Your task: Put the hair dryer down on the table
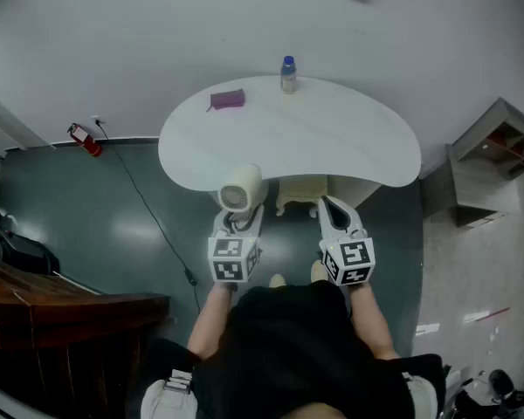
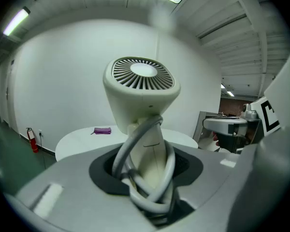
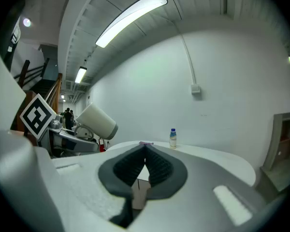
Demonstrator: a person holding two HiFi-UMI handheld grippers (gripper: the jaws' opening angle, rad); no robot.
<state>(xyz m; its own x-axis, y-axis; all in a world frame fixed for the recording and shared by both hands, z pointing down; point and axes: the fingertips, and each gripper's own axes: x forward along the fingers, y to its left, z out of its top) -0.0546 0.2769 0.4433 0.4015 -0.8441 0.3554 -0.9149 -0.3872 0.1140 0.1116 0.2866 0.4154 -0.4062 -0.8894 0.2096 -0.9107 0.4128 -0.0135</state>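
Observation:
A cream-white hair dryer point(image 1: 241, 188) stands upright in my left gripper point(image 1: 242, 216), just in front of the near edge of the white table point(image 1: 332, 138). In the left gripper view its vented rear point(image 2: 141, 88) points at the camera. Its grey cord point(image 2: 135, 151) is wound round the handle, and the left gripper point(image 2: 147, 170) is shut on handle and cord. My right gripper point(image 1: 326, 203) hangs beside it, to the right. In the right gripper view the right gripper point(image 3: 145, 151) holds nothing, its dark pads meet at the tips, and the hair dryer point(image 3: 97, 120) shows at left.
A purple pouch point(image 1: 227, 99) and a blue-capped bottle point(image 1: 287, 74) sit at the table's far edge. The cream table base point(image 1: 301, 193) is under the near rim. A red fire extinguisher point(image 1: 86, 140) and a floor cable lie left, a shelf unit point(image 1: 498, 147) right, and wooden furniture point(image 1: 61, 304) lower left.

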